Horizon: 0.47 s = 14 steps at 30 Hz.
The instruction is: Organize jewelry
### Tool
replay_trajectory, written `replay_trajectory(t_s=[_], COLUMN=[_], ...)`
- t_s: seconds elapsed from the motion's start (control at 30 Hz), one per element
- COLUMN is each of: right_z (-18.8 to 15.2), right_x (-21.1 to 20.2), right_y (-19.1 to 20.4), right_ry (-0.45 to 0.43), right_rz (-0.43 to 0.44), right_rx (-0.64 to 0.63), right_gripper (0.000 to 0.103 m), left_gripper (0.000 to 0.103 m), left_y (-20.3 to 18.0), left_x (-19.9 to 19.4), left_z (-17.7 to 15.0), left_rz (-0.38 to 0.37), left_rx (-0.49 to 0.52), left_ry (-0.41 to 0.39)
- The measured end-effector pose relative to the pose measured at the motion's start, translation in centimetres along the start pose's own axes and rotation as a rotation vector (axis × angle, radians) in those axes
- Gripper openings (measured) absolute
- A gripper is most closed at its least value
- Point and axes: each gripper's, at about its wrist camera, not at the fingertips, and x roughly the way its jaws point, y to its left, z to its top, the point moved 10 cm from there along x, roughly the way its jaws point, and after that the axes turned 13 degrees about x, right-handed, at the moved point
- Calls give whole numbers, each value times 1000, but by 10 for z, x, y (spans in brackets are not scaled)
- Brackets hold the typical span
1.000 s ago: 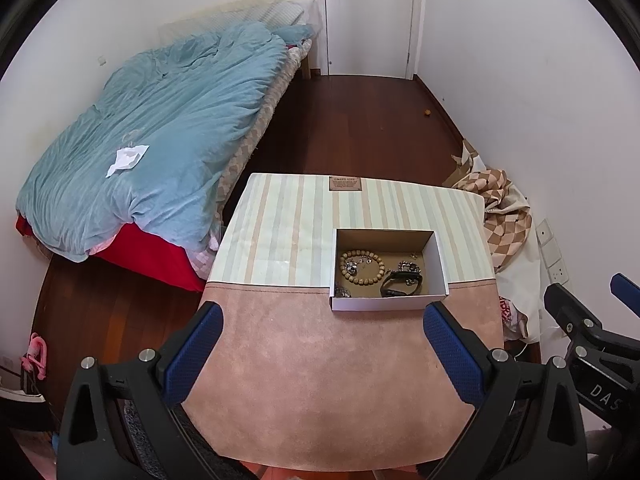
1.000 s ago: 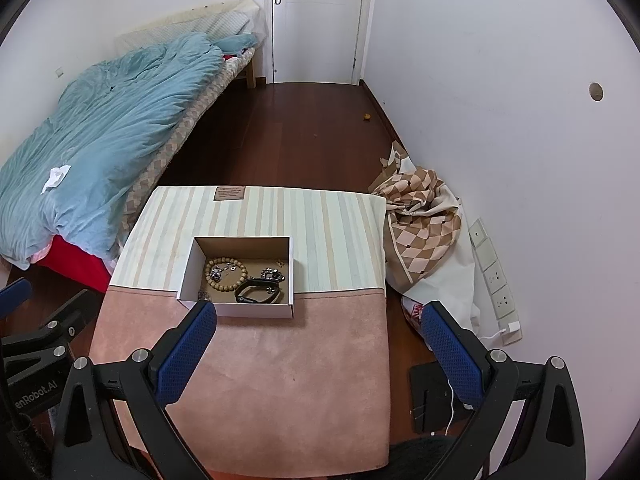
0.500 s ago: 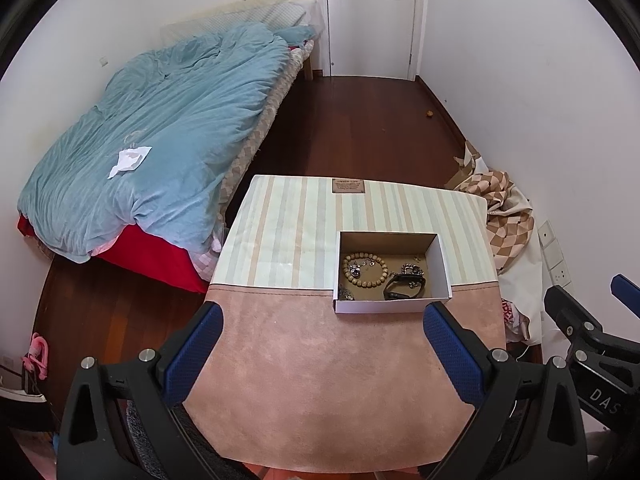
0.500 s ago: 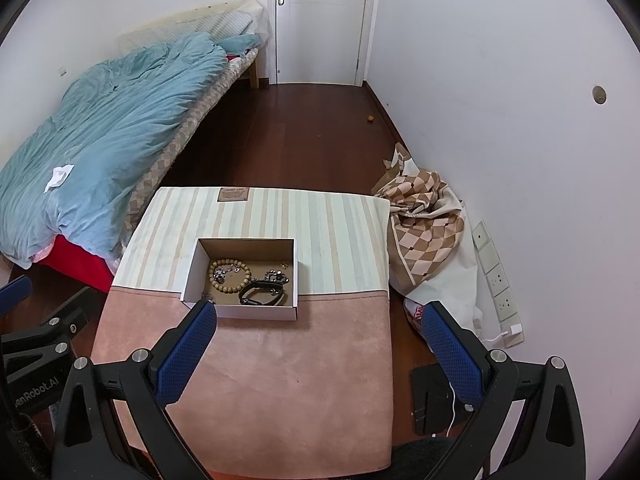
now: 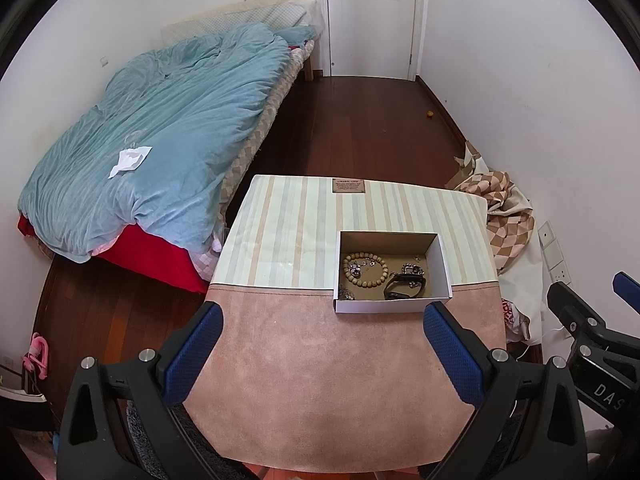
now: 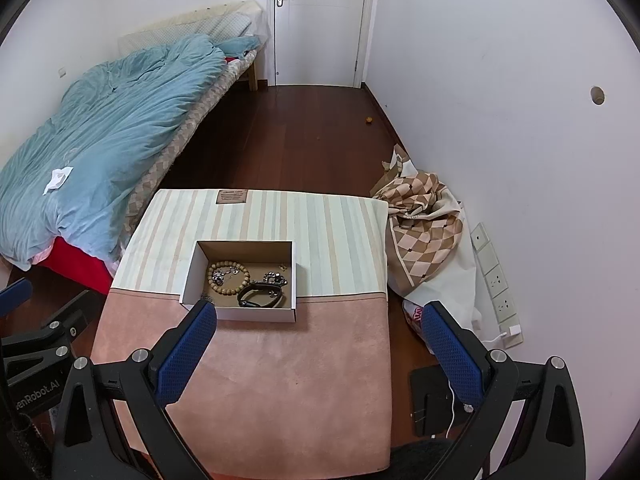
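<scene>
A small open cardboard box (image 5: 378,306) (image 6: 240,314) stands on the table near the seam between the striped and pink cloth. Inside lie a wooden bead bracelet (image 5: 365,269) (image 6: 228,279), a black band (image 5: 404,286) (image 6: 261,299) and some silver pieces (image 5: 413,269) (image 6: 276,279). My left gripper (image 5: 322,346) is open and empty, held above the pink cloth, short of the box. My right gripper (image 6: 318,346) is open and empty, above the table's right front part, with its left finger near the box's front left corner.
The table (image 5: 320,380) has a brown label (image 5: 349,186) at its far edge. A bed with a blue duvet (image 5: 160,148) stands to the left. A checked cloth heap (image 6: 424,220) and wall sockets (image 6: 494,280) are on the right. A white door (image 5: 370,16) is at the back.
Both grippers have drawn back and up a little, so the table and box look slightly farther away. Both stay open. The box and jewelry have not moved.
</scene>
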Motion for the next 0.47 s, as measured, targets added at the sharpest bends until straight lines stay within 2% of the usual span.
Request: replay_trajectory(t_s=[0.47], right_z=[2], right_x=[-1], right_y=[-2], right_ry=[-6], right_rz=[1], right_rx=[3], right_gripper=[103], left_gripper=[102], left_y=[0], left_x=[-4], left_z=[3], left_rz=[3], left_rx=[-3], left_ry=[-19])
